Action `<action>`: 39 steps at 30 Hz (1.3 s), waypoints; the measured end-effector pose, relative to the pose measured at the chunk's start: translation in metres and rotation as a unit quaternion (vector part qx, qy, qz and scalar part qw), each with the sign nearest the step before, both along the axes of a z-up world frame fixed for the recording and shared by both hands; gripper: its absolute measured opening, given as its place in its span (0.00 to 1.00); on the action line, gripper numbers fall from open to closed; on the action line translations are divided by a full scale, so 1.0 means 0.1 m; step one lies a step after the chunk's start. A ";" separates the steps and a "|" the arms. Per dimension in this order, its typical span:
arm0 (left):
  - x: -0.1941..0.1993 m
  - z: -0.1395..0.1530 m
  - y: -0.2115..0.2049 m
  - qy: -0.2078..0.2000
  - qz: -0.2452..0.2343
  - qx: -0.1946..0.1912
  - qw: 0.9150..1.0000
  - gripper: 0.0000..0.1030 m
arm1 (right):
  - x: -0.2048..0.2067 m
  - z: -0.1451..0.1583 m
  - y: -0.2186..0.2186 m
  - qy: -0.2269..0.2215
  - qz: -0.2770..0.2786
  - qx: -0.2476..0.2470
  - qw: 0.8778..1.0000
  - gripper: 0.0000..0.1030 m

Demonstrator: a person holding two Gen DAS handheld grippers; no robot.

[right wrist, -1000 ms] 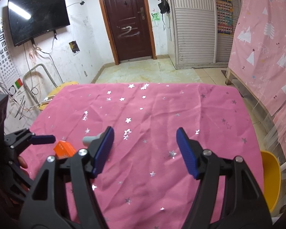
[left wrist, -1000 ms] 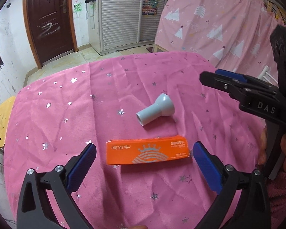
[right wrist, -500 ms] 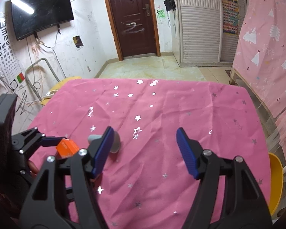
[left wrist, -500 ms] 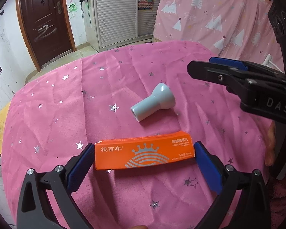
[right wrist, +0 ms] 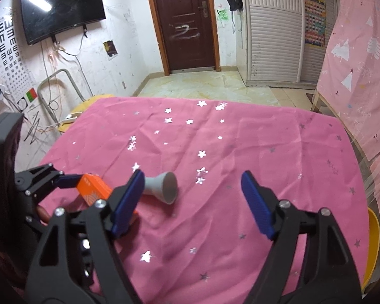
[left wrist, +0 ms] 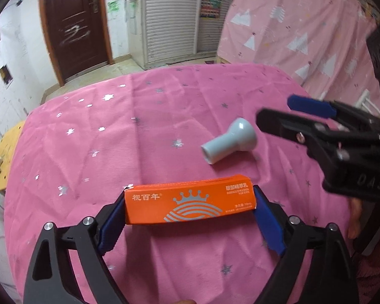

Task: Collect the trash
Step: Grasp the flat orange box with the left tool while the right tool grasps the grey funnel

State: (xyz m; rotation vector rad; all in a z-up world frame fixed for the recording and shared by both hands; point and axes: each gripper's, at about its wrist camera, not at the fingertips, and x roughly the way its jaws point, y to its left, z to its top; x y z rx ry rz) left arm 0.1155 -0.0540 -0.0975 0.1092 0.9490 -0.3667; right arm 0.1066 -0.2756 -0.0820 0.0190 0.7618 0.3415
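Left wrist view: orange box (left wrist: 189, 204) was seen lengthwise between the closing blue pads (left wrist: 267, 224) of the left gripper (left wrist: 190, 217), both ends touched, on the pink starred cloth (left wrist: 139, 139). Beyond it a pale blue funnel-shaped piece (left wrist: 229, 140) was lying. The right gripper (right wrist: 190, 202) was noted opening, nothing between its jaws.

On the counter (left wrist: 164, 131) in front of you, the carton (left wrist: 190, 202) lies crosswise between the pads of your left hand-held gripper (left wrist: 190, 217), its ends against them. The funnel-shaped cap (left wrist: 230, 140) lies on its side just beyond the carton and to its right. Your right hand-held gripper (right wrist: 190, 202) hovers right of the cap, nothing between its pads.
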 end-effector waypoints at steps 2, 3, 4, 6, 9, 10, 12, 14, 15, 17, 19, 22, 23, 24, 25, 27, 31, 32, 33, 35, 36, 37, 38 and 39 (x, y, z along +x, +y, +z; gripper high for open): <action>0.01 0.03 0.09 -0.001 0.013 -0.005 1.000 0.80 | 0.01 -0.01 0.02 0.001 0.004 -0.002 1.000 0.73; 0.01 0.04 0.13 -0.002 0.018 -0.007 1.000 0.80 | 0.01 -0.01 0.04 0.002 0.006 -0.002 1.000 0.73; 0.01 0.05 0.19 -0.003 0.025 -0.008 1.000 0.80 | 0.02 -0.02 0.07 0.004 0.009 -0.003 1.000 0.73; 0.01 0.08 0.29 -0.007 0.038 -0.009 0.999 0.80 | 0.03 -0.03 0.13 0.006 0.013 -0.005 1.000 0.73; 0.00 0.11 0.45 -0.016 0.055 -0.010 0.998 0.80 | 0.05 -0.07 0.22 0.012 0.022 -0.010 1.000 0.73; 0.00 0.14 0.50 -0.019 0.060 -0.011 0.998 0.80 | 0.05 -0.08 0.25 0.014 0.024 -0.011 1.000 0.73; -0.01 0.17 0.58 -0.026 0.071 -0.012 0.997 0.80 | 0.06 -0.10 0.32 0.017 0.030 -0.018 0.999 0.73; 0.00 0.21 0.65 -0.029 0.078 -0.013 0.996 0.80 | 0.07 -0.12 0.38 0.022 0.035 -0.025 0.999 0.73; 0.00 0.23 0.68 -0.032 0.082 -0.013 0.996 0.80 | 0.08 -0.13 0.39 0.023 0.037 -0.028 0.999 0.73; 0.01 0.25 0.73 -0.036 0.089 -0.014 0.995 0.80 | 0.09 -0.15 0.47 0.029 0.040 -0.037 0.998 0.73; 0.01 0.27 0.78 -0.036 0.092 -0.017 0.995 0.80 | 0.10 -0.18 0.52 0.033 0.042 -0.046 0.998 0.73; 0.01 0.28 0.79 -0.038 0.093 -0.018 0.995 0.80 | 0.10 -0.21 0.56 0.037 0.041 -0.057 0.997 0.64; 0.01 0.29 0.80 -0.038 0.093 -0.019 0.995 0.80 | 0.11 -0.21 0.57 0.038 0.040 -0.059 0.997 0.60; 0.02 0.29 0.80 -0.038 0.094 -0.019 0.995 0.80 | 0.11 -0.22 0.58 0.042 0.039 -0.063 0.996 0.59; 0.02 0.28 0.81 -0.039 0.094 -0.020 0.995 0.80 | 0.12 -0.23 0.58 0.043 0.038 -0.065 0.996 0.57; 0.01 0.29 0.82 -0.040 0.094 -0.021 0.995 0.80 | 0.12 -0.24 0.58 0.047 0.035 -0.066 0.996 0.56; 0.02 0.30 0.79 -0.041 0.094 -0.021 0.994 0.80 | 0.14 -0.26 0.58 0.052 0.034 -0.069 0.996 0.49; 0.02 0.30 0.79 -0.042 0.094 -0.020 0.994 0.80 | 0.14 -0.26 0.58 0.052 0.034 -0.068 0.996 0.49; 0.01 0.30 0.79 -0.042 0.094 -0.020 0.995 0.80 | 0.15 -0.26 0.59 0.052 0.035 -0.068 0.996 0.49; 0.00 0.31 0.78 -0.042 0.093 -0.019 0.995 0.80 | 0.15 -0.26 0.58 0.053 0.035 -0.066 0.996 0.49; 0.00 0.31 0.77 -0.042 0.093 -0.018 0.995 0.80 | 0.15 -0.26 0.57 0.053 0.035 -0.063 0.996 0.49; 0.00 0.31 0.77 -0.043 0.092 -0.017 0.995 0.80 | 0.14 -0.26 0.55 0.051 0.035 -0.061 0.996 0.49; 0.00 0.31 0.76 -0.043 0.092 -0.017 0.995 0.80 | 0.14 -0.25 0.54 0.049 0.034 -0.059 0.996 0.49; 0.00 0.32 0.75 -0.043 0.092 -0.016 0.995 0.80 | 0.13 -0.24 0.52 0.045 0.033 -0.056 0.997 0.49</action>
